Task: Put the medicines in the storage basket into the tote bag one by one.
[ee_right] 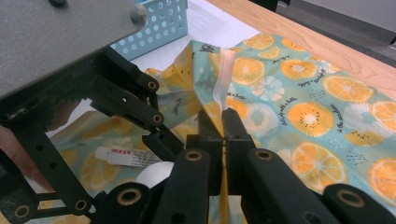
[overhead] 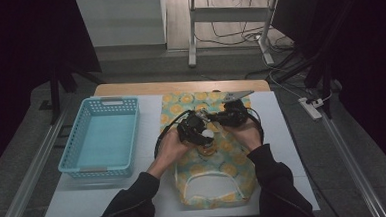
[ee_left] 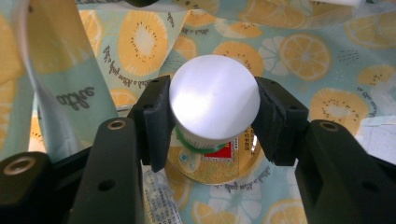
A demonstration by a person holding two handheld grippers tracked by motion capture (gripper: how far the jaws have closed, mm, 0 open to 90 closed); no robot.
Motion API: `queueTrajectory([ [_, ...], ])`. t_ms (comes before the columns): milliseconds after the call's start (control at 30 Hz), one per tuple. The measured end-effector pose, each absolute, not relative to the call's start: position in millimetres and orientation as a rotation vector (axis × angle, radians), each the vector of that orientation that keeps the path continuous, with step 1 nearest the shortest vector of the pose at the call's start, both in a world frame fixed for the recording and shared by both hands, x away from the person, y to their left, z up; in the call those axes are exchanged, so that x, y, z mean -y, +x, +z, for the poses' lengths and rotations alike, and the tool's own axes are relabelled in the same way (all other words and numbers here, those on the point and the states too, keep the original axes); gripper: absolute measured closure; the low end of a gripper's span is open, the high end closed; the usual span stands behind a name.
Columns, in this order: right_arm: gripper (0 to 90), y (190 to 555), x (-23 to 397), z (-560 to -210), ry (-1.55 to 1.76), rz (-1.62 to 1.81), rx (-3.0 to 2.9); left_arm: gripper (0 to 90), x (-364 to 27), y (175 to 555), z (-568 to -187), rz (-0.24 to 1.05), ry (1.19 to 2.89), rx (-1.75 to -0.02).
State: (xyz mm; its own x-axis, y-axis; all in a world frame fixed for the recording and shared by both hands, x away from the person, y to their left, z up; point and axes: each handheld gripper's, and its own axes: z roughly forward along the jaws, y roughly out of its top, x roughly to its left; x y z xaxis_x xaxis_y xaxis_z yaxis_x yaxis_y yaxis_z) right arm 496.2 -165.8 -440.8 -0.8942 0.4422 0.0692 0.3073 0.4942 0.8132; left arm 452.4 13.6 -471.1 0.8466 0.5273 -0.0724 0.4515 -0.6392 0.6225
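Note:
A small bottle point(ee_left: 214, 100) with a white round cap, a green ring and a red label sits between the jaws of my left gripper point(ee_left: 212, 121), which is shut on its cap. In the high view the bottle point(overhead: 209, 143) hangs over the middle of a citrus-print fabric bag point(overhead: 212, 187). My right gripper point(ee_right: 223, 123) is shut on the bag's raised edge point(ee_right: 223, 79), holding the fabric up beside the left gripper point(ee_right: 126, 102). Both grippers meet above the bag, with the right gripper point(overhead: 214, 116) just behind the left gripper point(overhead: 202, 135).
A light blue perforated basket point(overhead: 102, 136) stands empty at the left on the white mat. A small white tube with a red label point(ee_right: 123, 156) lies on the bag fabric near the bottle. The wooden table edge point(ee_right: 327, 42) runs behind the bag.

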Motion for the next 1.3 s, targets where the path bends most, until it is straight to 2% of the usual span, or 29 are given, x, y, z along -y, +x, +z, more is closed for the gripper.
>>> queueTrajectory([
  [67,89.6,496,166,-441,0.652,1.362,-2.582,48.8,-14,452,-471,0.154,2.360,-0.708],
  [133,89.6,496,166,-440,0.651,1.364,-2.583,42.0,-16,452,-469,0.139,2.334,-0.713],
  [600,89.5,495,166,-439,0.644,1.364,-2.585,20.3,-23,431,-451,0.129,2.274,-0.683],
  [1100,89.5,494,164,-441,0.640,1.353,-2.594,4.9,-46,403,-446,0.055,2.183,-0.680],
  [1300,89.5,494,164,-440,0.637,1.355,-2.594,1.8,-50,395,-445,0.042,2.172,-0.645],
])
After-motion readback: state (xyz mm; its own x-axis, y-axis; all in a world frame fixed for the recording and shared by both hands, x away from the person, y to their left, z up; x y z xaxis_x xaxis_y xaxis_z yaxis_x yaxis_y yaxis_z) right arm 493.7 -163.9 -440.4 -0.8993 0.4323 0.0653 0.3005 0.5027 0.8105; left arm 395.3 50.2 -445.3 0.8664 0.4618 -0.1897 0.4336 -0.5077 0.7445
